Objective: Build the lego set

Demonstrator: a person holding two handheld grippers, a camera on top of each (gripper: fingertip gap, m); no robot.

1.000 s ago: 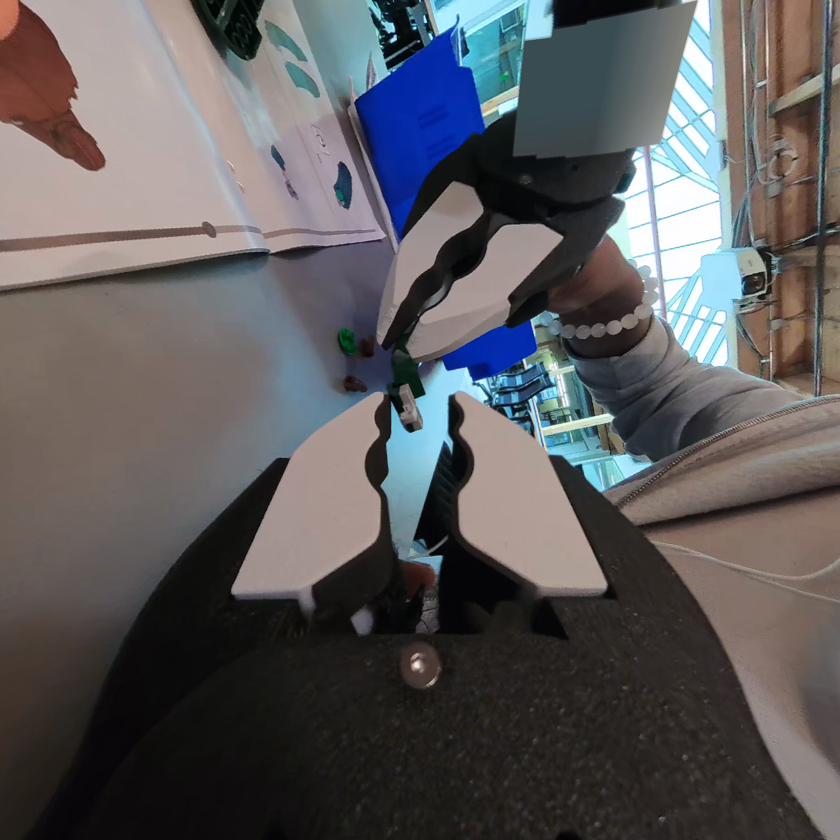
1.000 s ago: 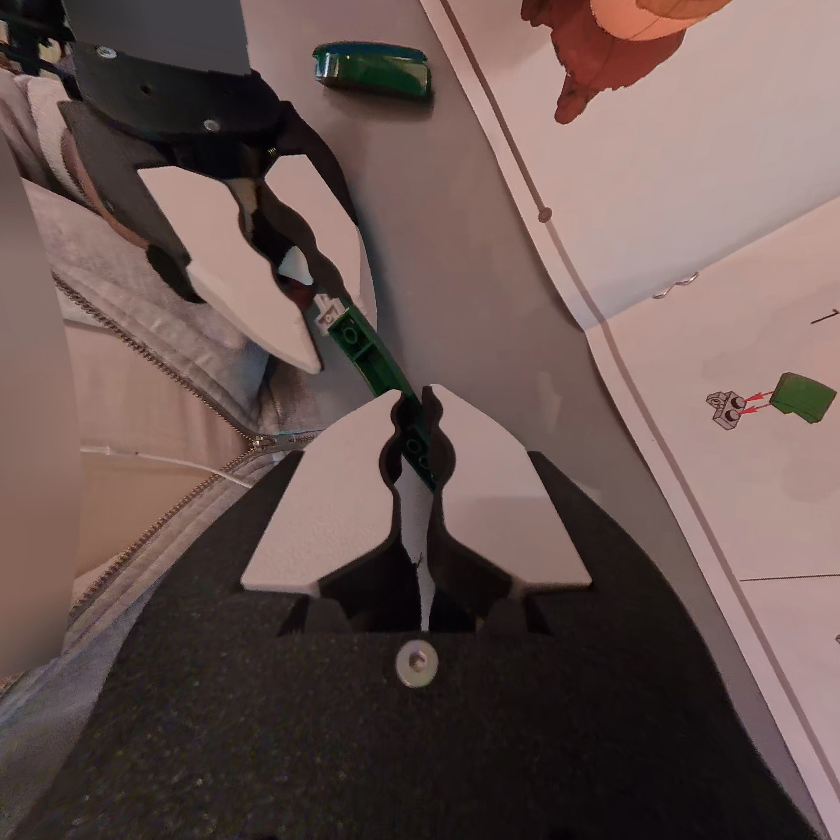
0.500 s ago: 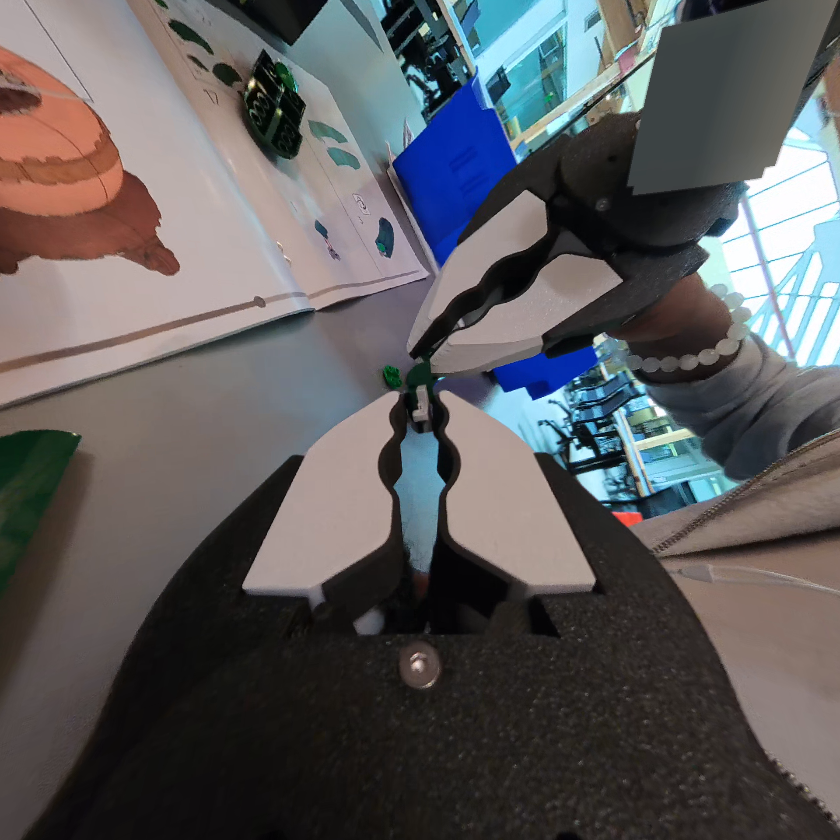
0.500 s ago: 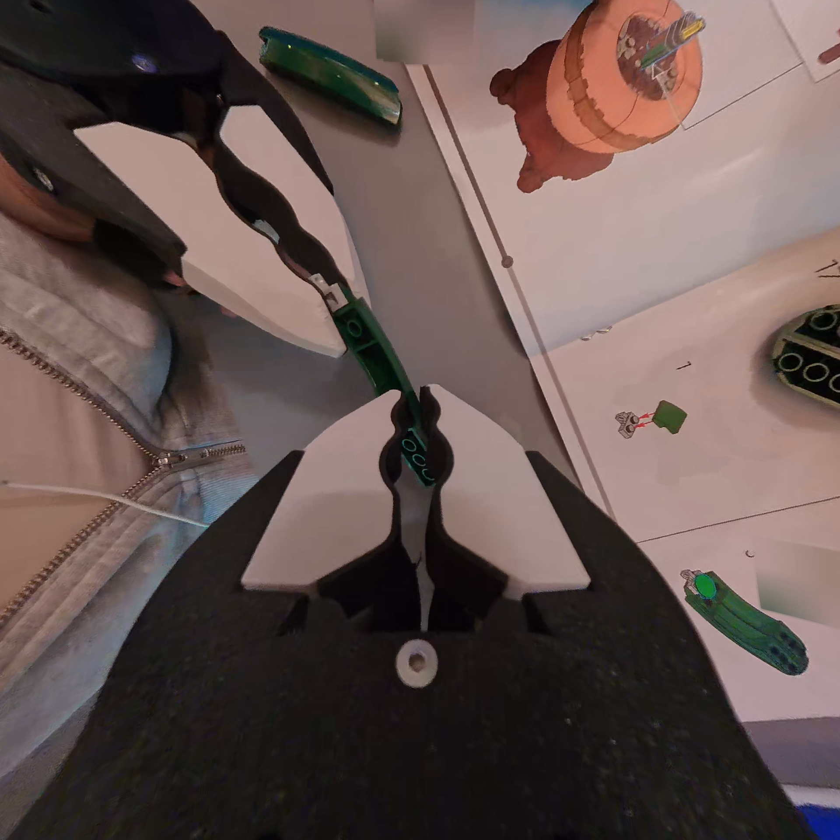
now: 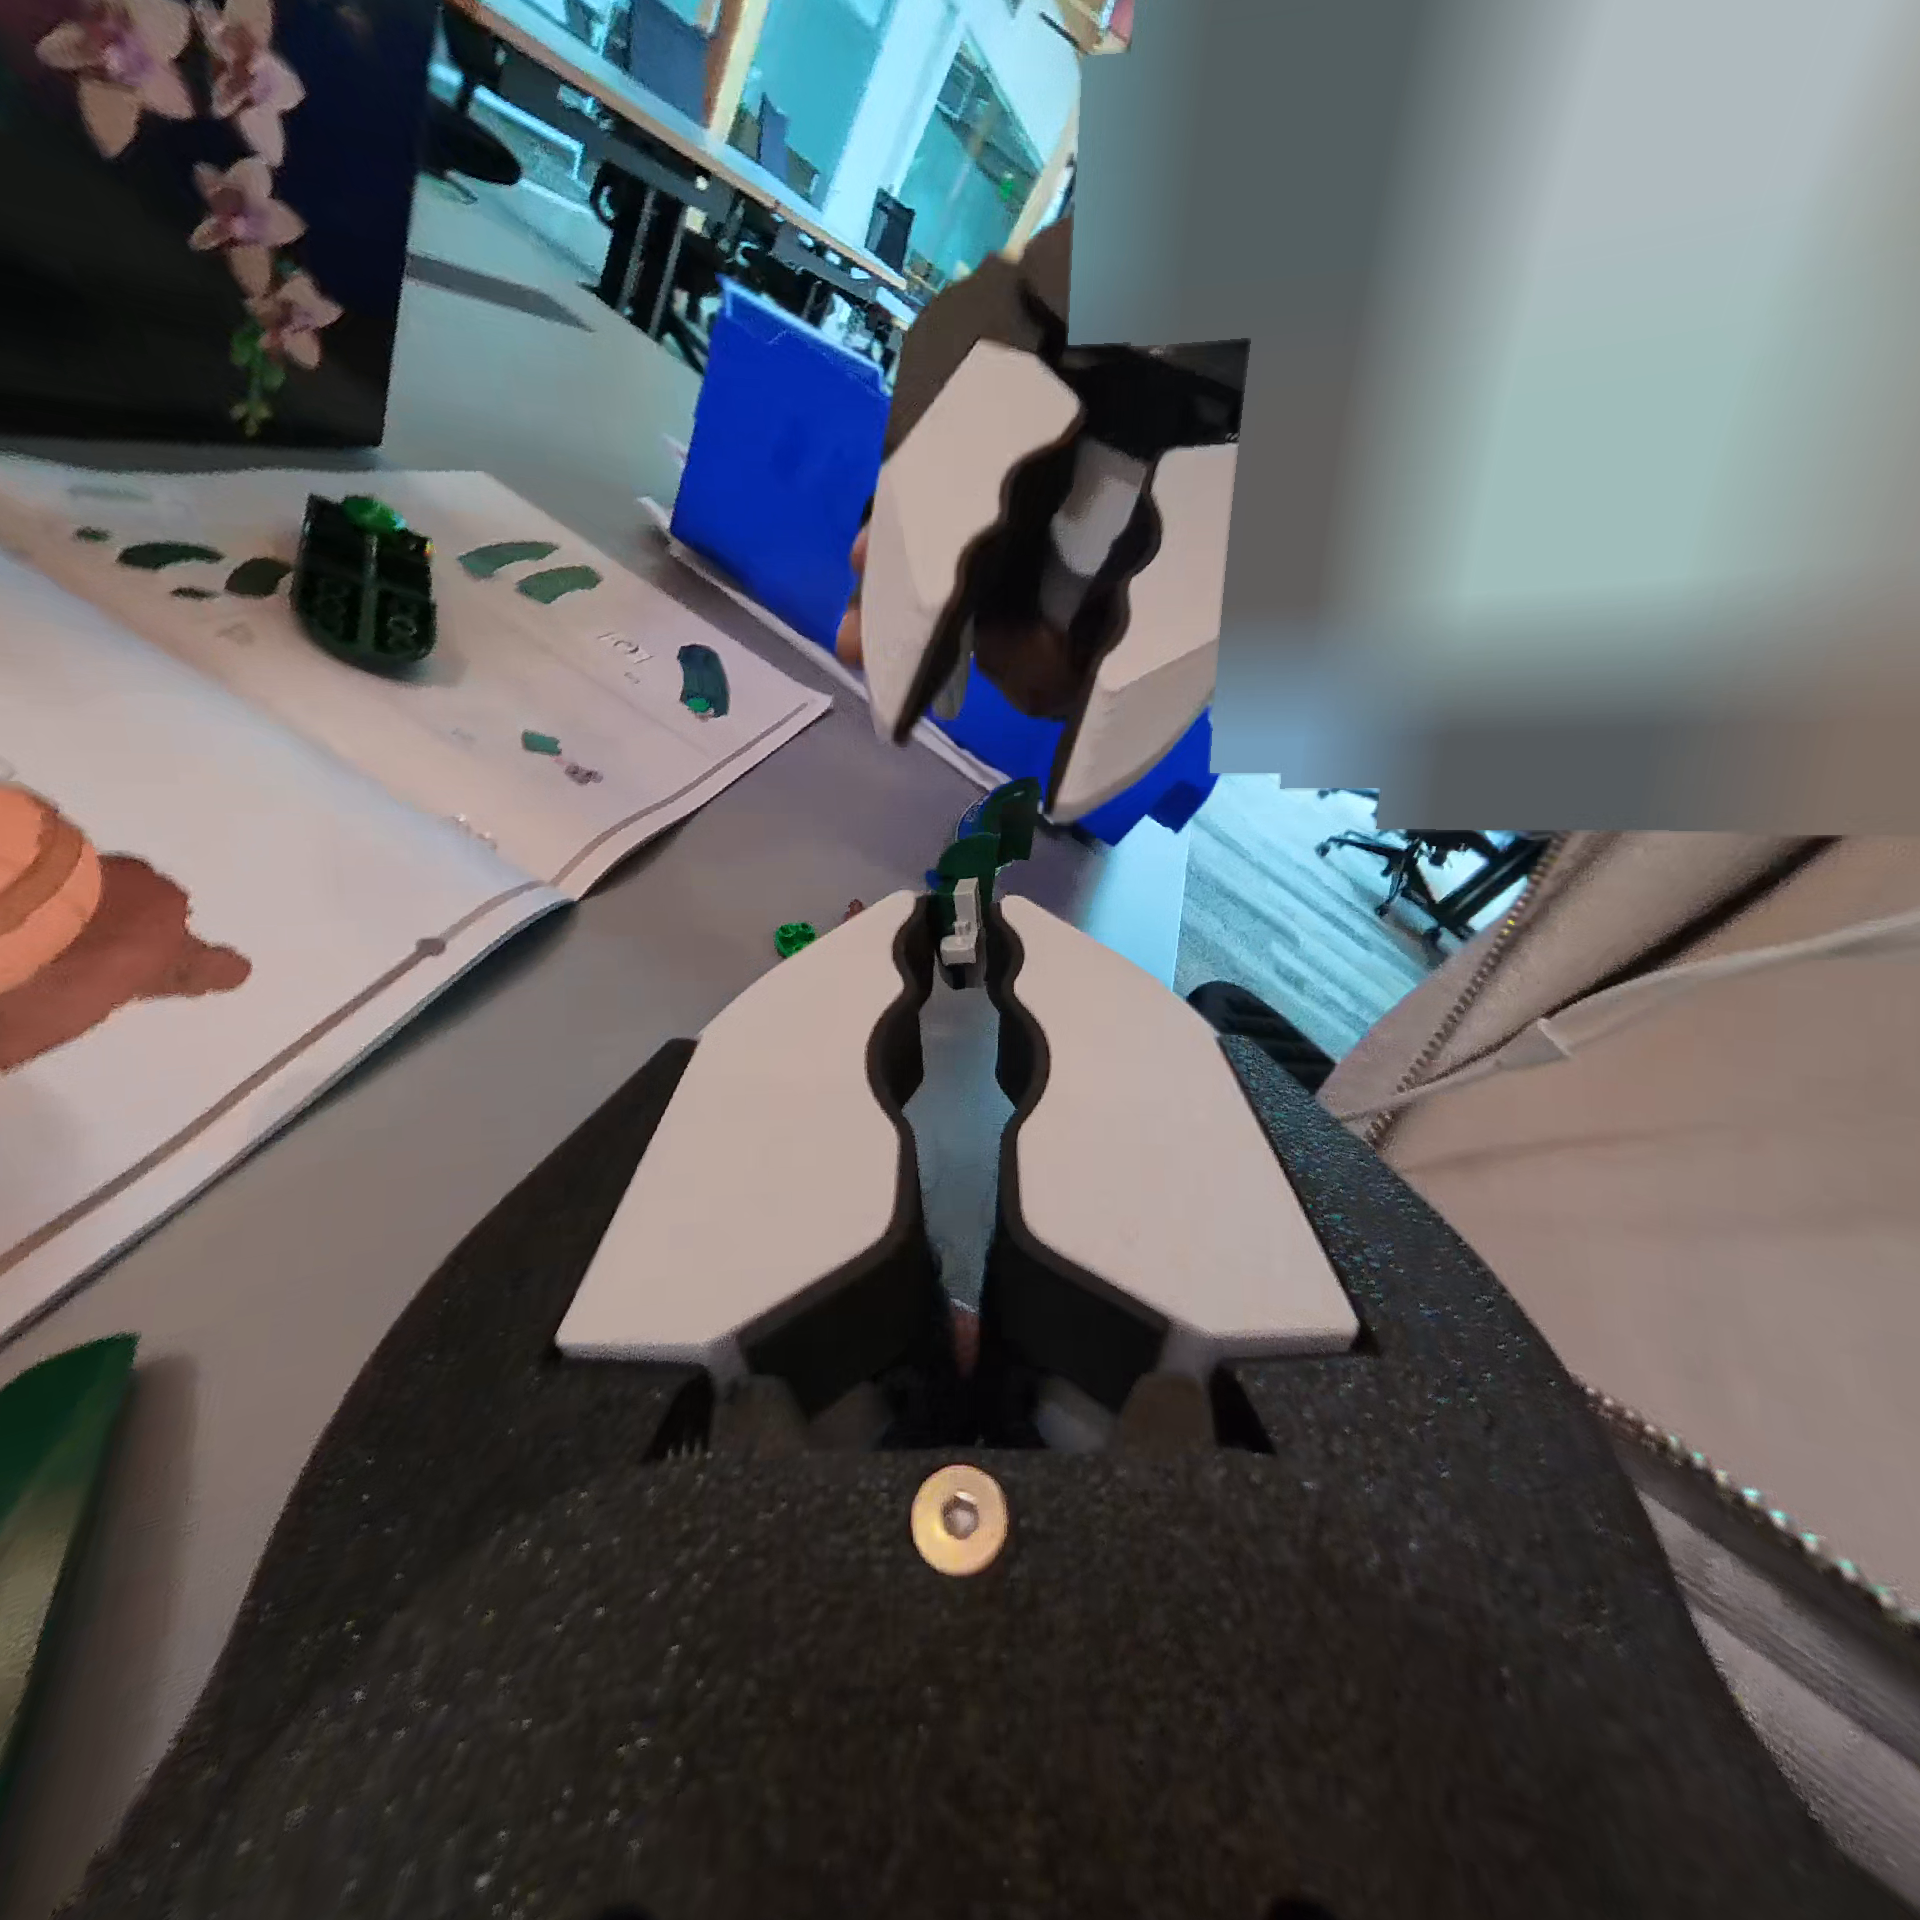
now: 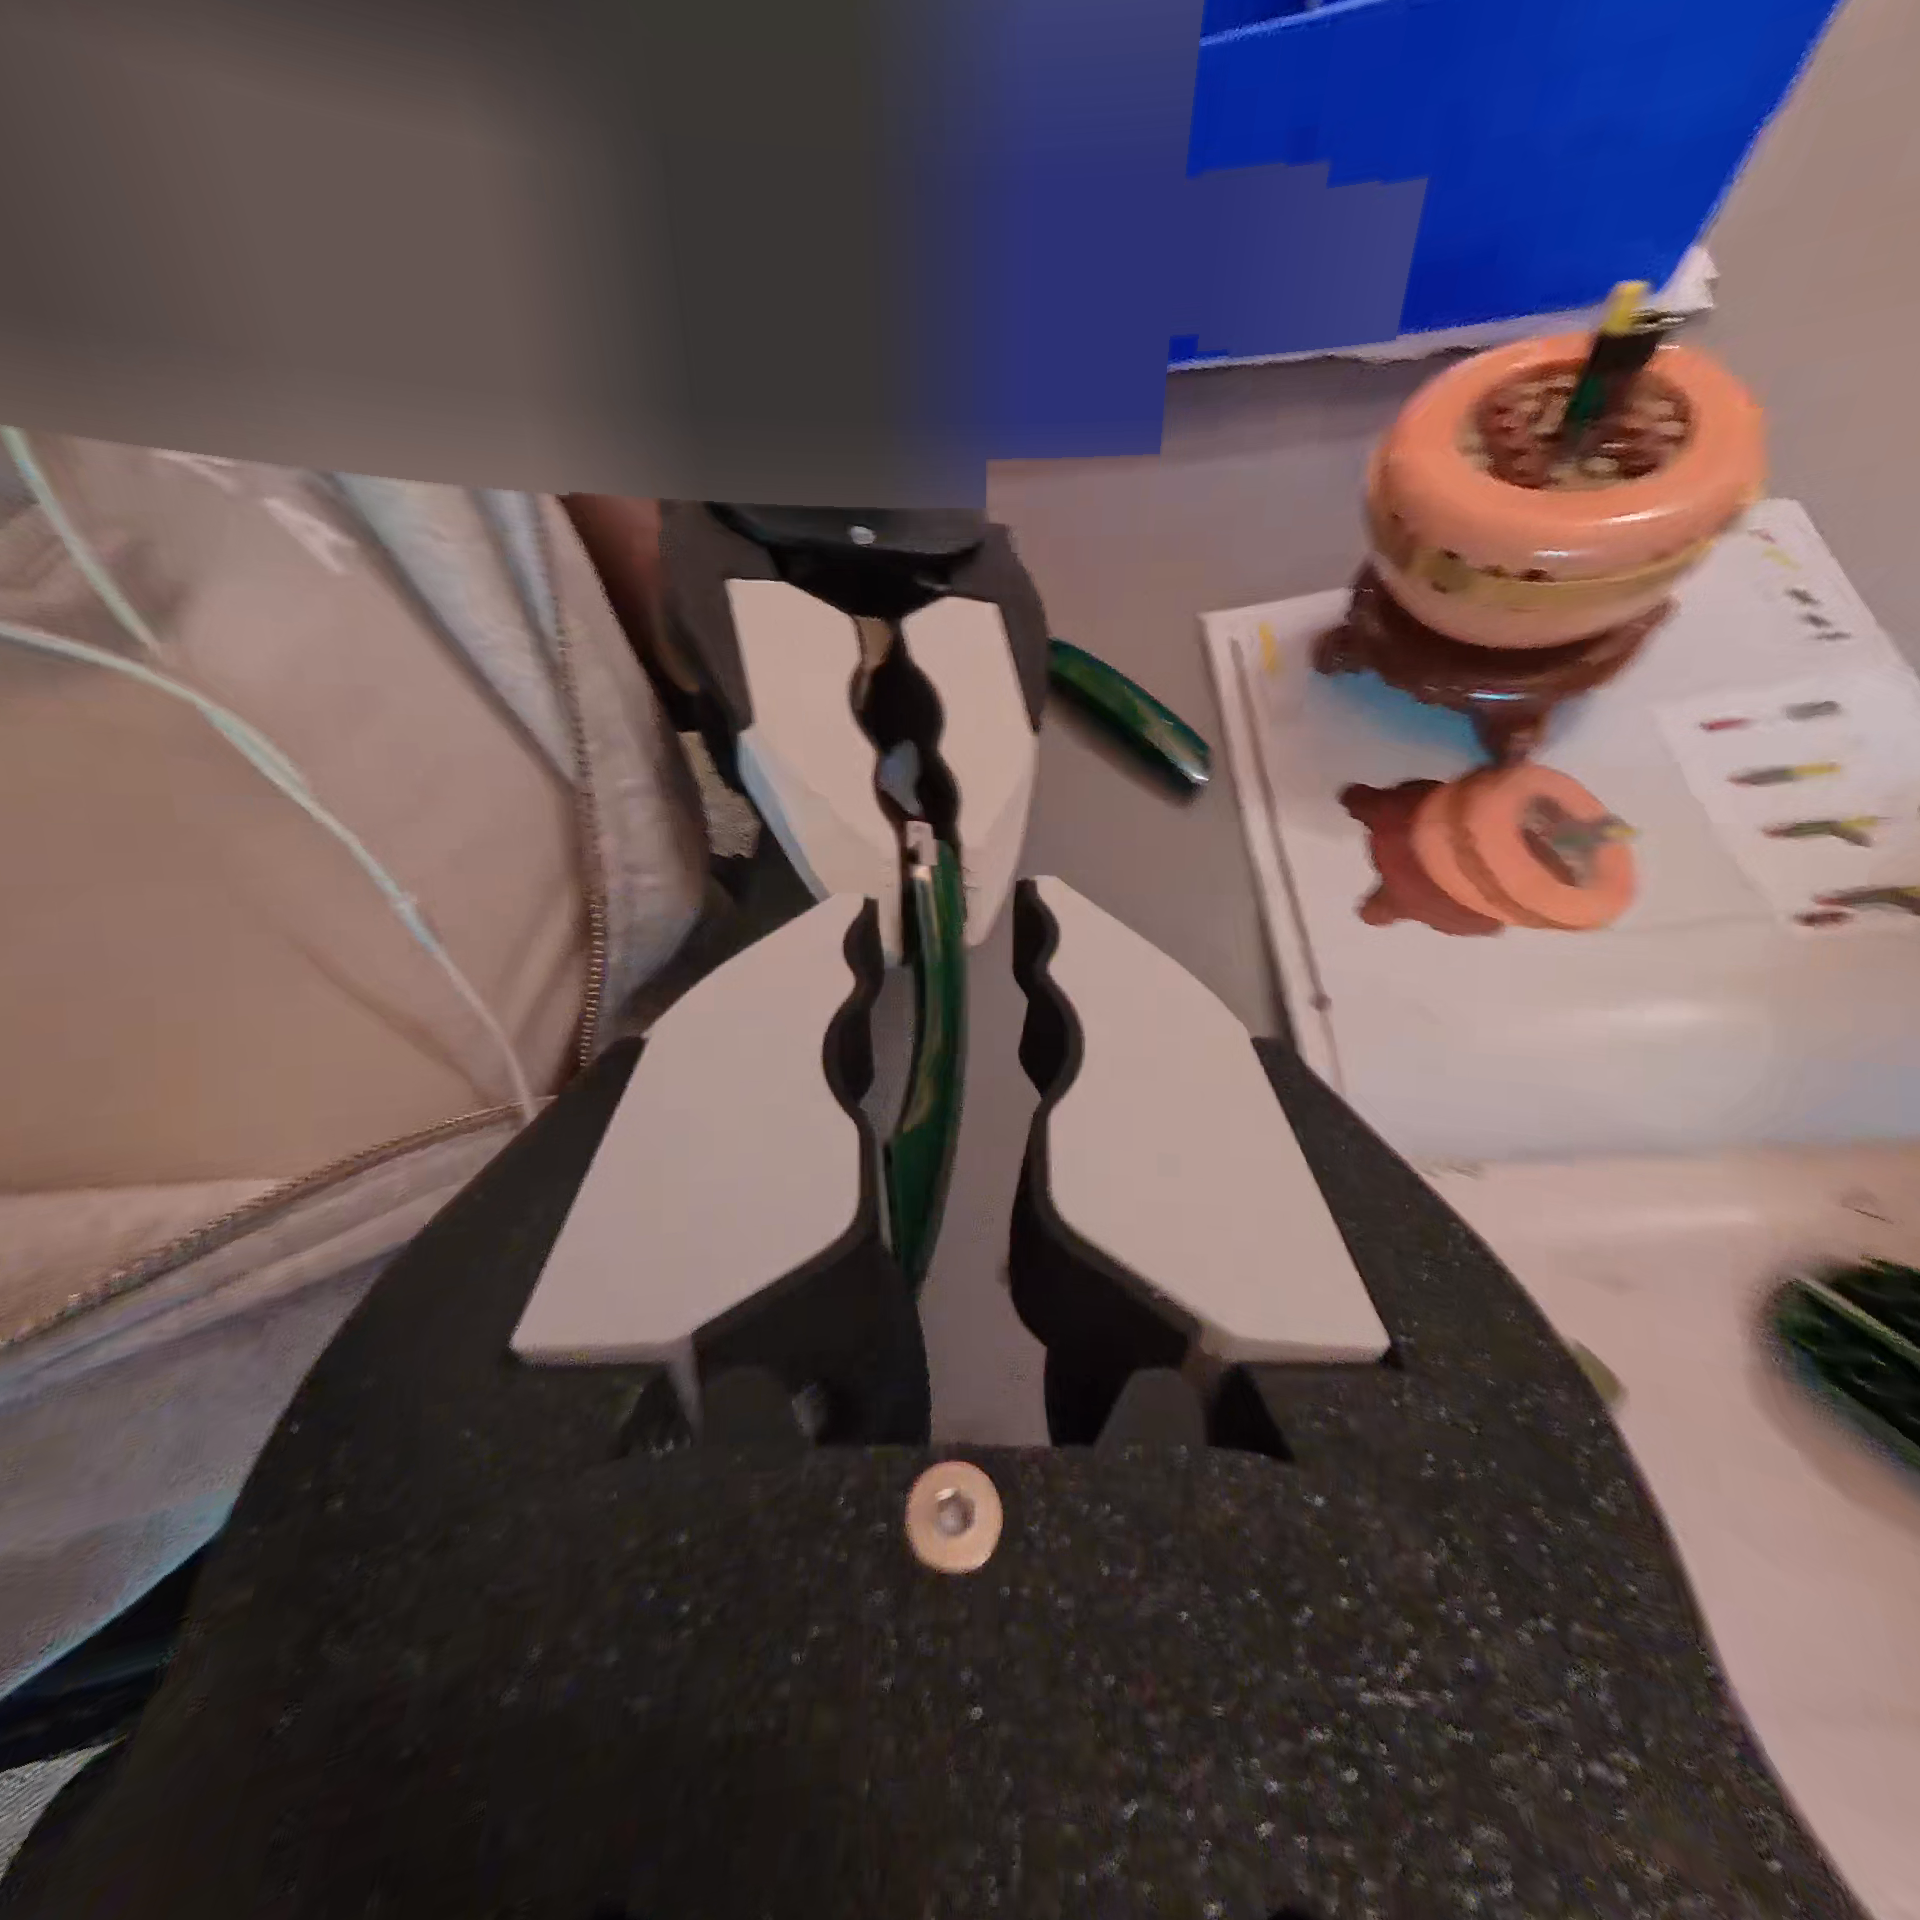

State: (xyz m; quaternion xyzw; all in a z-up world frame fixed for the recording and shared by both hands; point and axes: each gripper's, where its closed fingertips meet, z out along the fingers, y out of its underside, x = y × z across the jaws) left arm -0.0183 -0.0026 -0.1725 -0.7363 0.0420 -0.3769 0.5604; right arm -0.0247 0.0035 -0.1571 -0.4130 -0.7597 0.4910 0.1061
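A curved dark green leaf piece with a small grey bracket on its end is held in the air. My left gripper is shut on the grey bracket, and the leaf sticks out past its tips. My right gripper is open, and the leaf runs between its fingers close to the left one. In the right wrist view the left gripper faces me, pinching the bracket. In the left wrist view the right gripper hangs open above the leaf's far end.
An open instruction booklet lies on the grey table with a dark green assembly on it. An orange flower-pot model stands on the booklet. A second green leaf, a small green stud and a blue bin are nearby. A person's jacket is close.
My left gripper closed on the grey bracket. My right gripper then opened and let go of the leaf. Both views swung toward the table's far side.
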